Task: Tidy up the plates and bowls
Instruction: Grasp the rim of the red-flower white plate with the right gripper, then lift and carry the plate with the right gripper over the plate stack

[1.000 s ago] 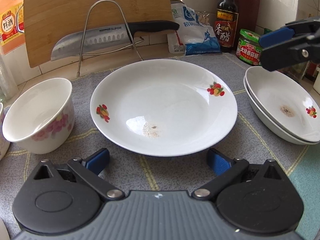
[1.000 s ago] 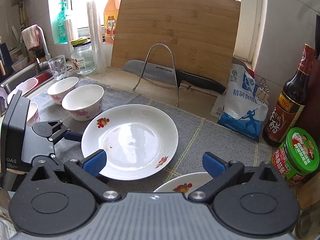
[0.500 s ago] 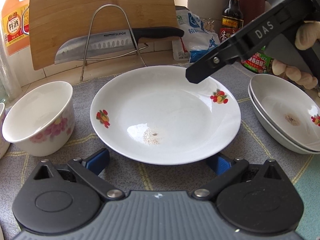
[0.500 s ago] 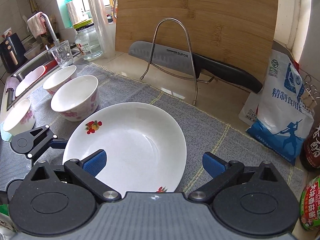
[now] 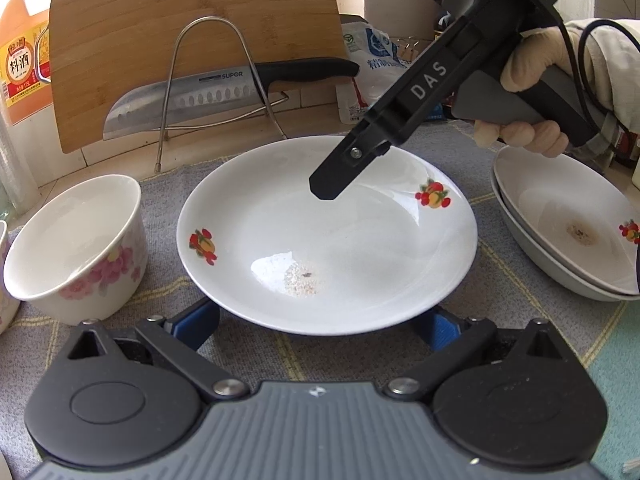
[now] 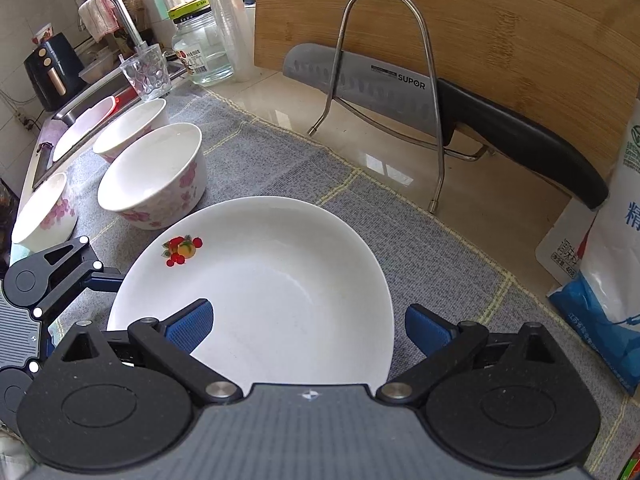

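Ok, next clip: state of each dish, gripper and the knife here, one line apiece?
Center plate: flat on the mat, crumb stain inside.
Plate stack: two nested, top one stained.
Nearest bowl: upright, nothing in it.
Two farther bowls: upright.
Left gripper: open, fingers straddling the center plate's near rim.
Right gripper: open, over the center plate.
Knife: resting in the wire rack.

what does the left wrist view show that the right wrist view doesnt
Only the left wrist view shows the stacked plates at the right edge, the orange bottle behind the board, and the gloved hand holding the right gripper.

Only the right wrist view shows the sink, the faucet, a drinking glass, a glass jar and two further bowls.

Both show the fruit-print plate, the nearest bowl, the knife, the cutting board and the grey mat.
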`<state>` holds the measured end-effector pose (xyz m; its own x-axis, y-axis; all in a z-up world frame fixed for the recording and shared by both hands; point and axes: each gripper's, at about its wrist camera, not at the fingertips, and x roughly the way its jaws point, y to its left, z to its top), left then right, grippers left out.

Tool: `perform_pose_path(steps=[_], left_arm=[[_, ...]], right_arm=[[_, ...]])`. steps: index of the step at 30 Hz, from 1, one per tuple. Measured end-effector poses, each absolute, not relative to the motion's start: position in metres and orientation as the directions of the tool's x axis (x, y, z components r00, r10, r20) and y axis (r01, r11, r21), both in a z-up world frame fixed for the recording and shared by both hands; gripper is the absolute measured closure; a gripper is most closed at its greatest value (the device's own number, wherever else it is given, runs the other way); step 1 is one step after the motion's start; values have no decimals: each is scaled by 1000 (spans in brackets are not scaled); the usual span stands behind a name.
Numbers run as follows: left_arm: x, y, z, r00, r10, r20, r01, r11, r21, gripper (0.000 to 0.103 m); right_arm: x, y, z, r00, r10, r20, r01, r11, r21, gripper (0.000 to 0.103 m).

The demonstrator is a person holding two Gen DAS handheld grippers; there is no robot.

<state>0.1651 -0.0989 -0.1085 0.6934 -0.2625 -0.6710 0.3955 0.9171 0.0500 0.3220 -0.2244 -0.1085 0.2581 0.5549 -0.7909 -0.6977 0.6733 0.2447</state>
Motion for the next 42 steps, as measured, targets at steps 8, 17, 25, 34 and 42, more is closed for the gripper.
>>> perform_pose_path(steps=[8, 17, 25, 34, 42], left_arm=[[164, -100, -108, 699, -261, -665, 406, 911, 69, 1], [162, -102, -109, 701, -267, -662, 417, 906, 76, 1], [162, -102, -109, 698, -267, -665, 422, 903, 80, 1], [163, -100, -106, 684, -262, -681, 426, 901, 82, 1], [155, -97, -99, 674, -278, -684, 438, 896, 67, 1]], right_arm=[[336, -215, -111, 203, 568, -798, -722, 638, 270, 13], [342, -214, -114, 156, 580, -799, -729, 614, 304, 13], [346, -218, -114, 132, 601, -789, -711, 611, 347, 12], [342, -219, -110, 133, 608, -783, -700, 617, 360, 12], [330, -221, -102, 144, 613, -777, -694, 622, 362, 12]])
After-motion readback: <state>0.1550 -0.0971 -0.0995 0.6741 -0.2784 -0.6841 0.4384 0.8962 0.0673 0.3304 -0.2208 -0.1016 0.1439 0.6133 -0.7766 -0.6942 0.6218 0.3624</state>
